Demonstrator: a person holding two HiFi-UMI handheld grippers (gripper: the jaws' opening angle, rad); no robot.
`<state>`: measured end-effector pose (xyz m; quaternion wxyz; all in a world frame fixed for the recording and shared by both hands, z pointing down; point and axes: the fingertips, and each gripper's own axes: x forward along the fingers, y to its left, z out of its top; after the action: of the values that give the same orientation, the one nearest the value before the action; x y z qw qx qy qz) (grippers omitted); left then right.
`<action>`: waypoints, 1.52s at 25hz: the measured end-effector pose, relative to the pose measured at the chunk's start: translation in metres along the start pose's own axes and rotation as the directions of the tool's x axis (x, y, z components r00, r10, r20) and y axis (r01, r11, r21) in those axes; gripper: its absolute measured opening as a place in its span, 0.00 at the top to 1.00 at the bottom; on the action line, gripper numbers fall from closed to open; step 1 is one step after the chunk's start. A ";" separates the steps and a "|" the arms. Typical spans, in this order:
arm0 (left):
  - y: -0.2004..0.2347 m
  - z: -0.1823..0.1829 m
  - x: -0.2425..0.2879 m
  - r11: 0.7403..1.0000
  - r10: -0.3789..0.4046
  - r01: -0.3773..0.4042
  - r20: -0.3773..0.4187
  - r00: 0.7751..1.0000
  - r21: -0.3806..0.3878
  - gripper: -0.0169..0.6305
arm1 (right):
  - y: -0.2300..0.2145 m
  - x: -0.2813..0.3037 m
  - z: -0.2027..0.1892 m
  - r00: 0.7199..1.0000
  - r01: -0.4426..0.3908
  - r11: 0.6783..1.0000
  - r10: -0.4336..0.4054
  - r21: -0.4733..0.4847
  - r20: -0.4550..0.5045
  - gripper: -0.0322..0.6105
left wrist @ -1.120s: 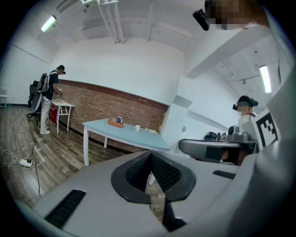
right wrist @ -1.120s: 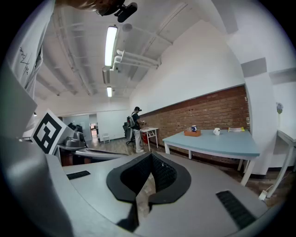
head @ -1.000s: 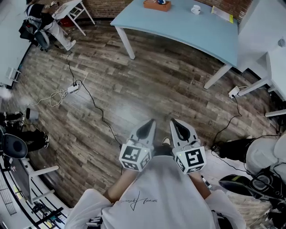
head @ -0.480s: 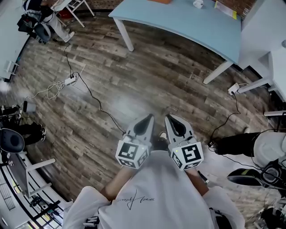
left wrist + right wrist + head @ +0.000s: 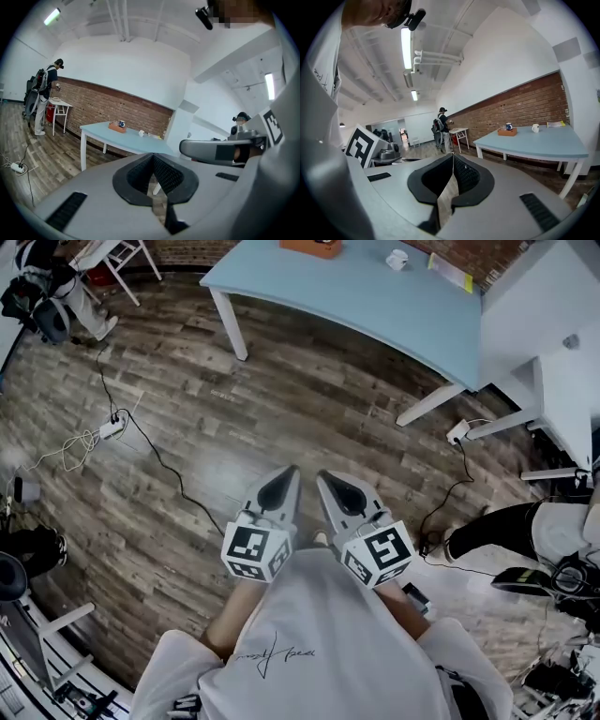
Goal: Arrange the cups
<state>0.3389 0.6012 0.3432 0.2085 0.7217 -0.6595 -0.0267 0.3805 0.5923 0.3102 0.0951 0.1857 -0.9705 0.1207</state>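
We judge nothing arranged yet; our left gripper (image 5: 284,480) and right gripper (image 5: 330,486) are closed and empty at lower centre; the white cup (image 5: 397,259) stands on the blue table (image 5: 375,298), top of frame.

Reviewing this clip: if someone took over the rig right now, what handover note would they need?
Left gripper: shut, empty, held close in front of the body.
Right gripper: shut, empty, right beside the left one.
Things: the white cup stands on the blue table; the blue cup sits on the orange tray on the same table.
Done: nothing that shows; neither cup is touched.
Left: get to the table, which is some way ahead, then arrange the cups.
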 end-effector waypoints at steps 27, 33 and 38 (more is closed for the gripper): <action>0.156 0.070 0.018 0.999 -0.006 0.009 0.074 0.997 -0.036 0.96 | 0.035 0.189 0.023 0.991 -0.073 0.990 0.058 -0.120 -0.121 0.92; 0.185 0.080 0.044 1.000 0.020 -0.019 0.049 0.999 -0.017 0.96 | 0.016 0.229 0.021 0.986 -0.084 0.990 0.067 -0.109 -0.155 0.92; 0.211 0.089 0.071 0.999 0.039 -0.039 0.021 0.999 -0.016 0.96 | -0.005 0.264 0.025 0.984 -0.091 0.993 0.078 -0.074 -0.159 0.92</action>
<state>0.1215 0.4998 0.3494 0.2077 0.7067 -0.6754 -0.0355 0.1382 0.4920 0.3478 0.1731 0.1304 -0.9712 0.0993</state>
